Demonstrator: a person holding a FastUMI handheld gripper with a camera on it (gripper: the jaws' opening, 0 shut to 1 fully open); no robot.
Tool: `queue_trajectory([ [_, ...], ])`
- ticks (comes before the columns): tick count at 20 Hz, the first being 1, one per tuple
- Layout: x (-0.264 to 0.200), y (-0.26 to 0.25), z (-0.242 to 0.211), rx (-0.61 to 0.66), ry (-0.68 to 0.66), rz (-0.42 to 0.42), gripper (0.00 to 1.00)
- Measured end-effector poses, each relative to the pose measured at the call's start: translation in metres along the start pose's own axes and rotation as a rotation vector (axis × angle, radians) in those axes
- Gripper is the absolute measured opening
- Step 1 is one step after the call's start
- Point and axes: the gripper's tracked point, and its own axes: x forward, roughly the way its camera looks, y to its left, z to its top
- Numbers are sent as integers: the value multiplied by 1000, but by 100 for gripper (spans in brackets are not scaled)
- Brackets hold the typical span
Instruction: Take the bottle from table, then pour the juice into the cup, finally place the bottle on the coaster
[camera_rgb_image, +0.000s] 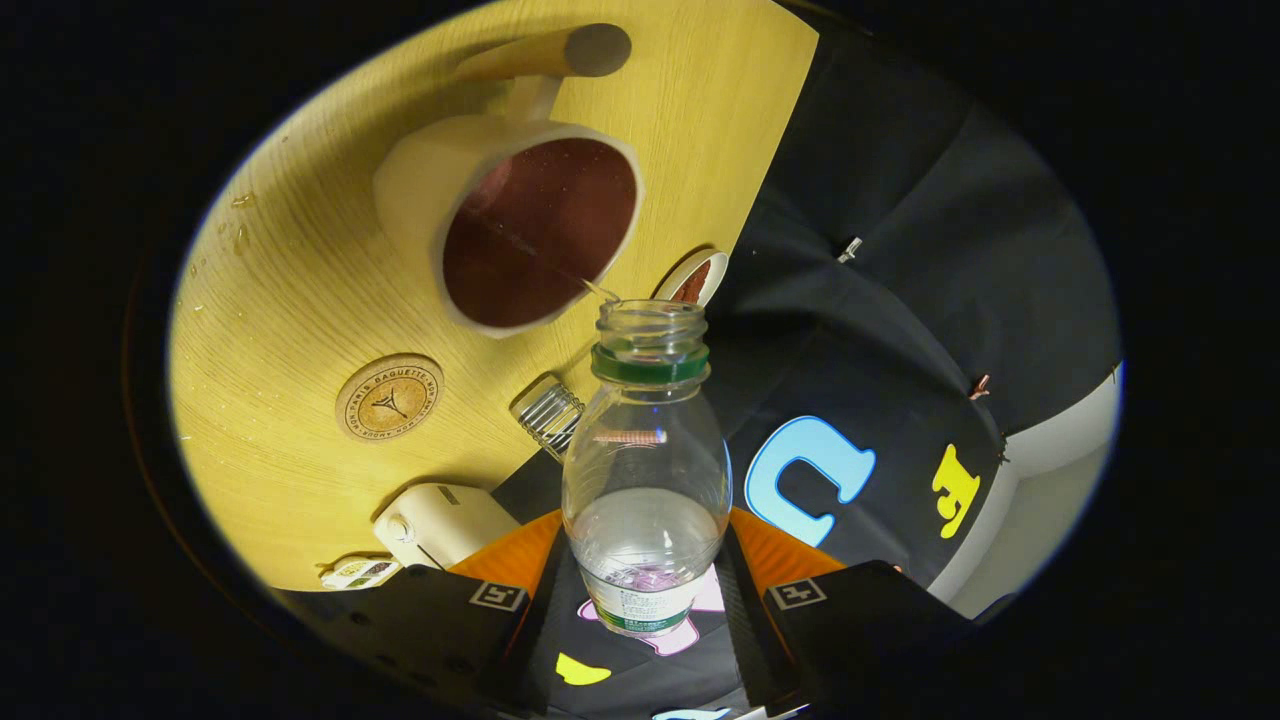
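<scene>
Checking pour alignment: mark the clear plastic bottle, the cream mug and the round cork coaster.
Clear plastic bottle (645, 470): gripper view, belly.
Cream mug (415, 180): gripper view, outer wall.
Round cork coaster (389, 397): gripper view, centre.

A yellow wood-grain table (300, 290) fills the scene's left side, lit brightly enough to throw soft shadows. Black cloth (900, 250) hangs as the booth's wall beside it, pinned with small clips (849, 249).

One bottle (646, 470) sits between the two fingers (470, 610) of one gripper (645, 600). One cup (520, 225), one coaster (389, 397), one white box (440, 522), one small bowl (692, 280), one table (300, 280).
</scene>
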Motion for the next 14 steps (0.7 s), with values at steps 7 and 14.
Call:
queue_trajectory([
  [7, -4, 5, 3, -13, 4, 19, 72],
  [14, -6, 9, 4, -3, -1, 37, 72],
])
